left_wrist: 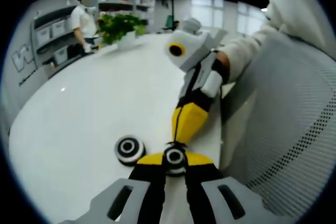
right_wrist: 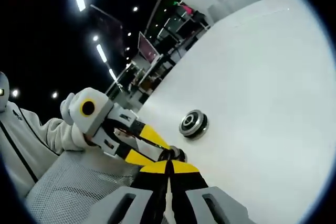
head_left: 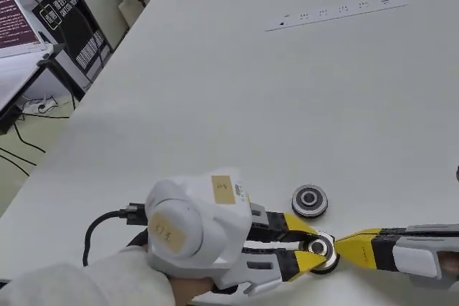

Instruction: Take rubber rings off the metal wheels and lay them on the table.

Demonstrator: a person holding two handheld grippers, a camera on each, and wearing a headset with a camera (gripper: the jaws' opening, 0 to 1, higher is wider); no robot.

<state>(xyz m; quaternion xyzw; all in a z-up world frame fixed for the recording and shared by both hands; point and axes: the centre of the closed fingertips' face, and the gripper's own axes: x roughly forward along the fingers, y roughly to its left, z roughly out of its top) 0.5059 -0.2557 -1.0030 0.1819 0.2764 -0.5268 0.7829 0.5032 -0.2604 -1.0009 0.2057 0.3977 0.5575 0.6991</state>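
A small metal wheel with a black rubber ring [head_left: 323,250] sits just above the white table's near edge, and my left gripper [head_left: 310,247] is shut on it from the left. In the left gripper view the wheel [left_wrist: 175,157] lies between the yellow jaws. My right gripper [head_left: 343,246] comes in from the right, its jaws shut at the wheel's rim on the ring. The right gripper view has its yellow tips [right_wrist: 169,165] pressed together against that wheel [right_wrist: 177,154]. A second wheel [head_left: 310,200] with its ring on lies flat a little farther back.
The white table [head_left: 237,91] stretches away, with a flush socket strip [head_left: 337,11] at the far right. Its left edge drops to desks and cables [head_left: 29,105]. A mesh chair [left_wrist: 283,140] is close behind me. A person [left_wrist: 84,22] stands far off by a plant.
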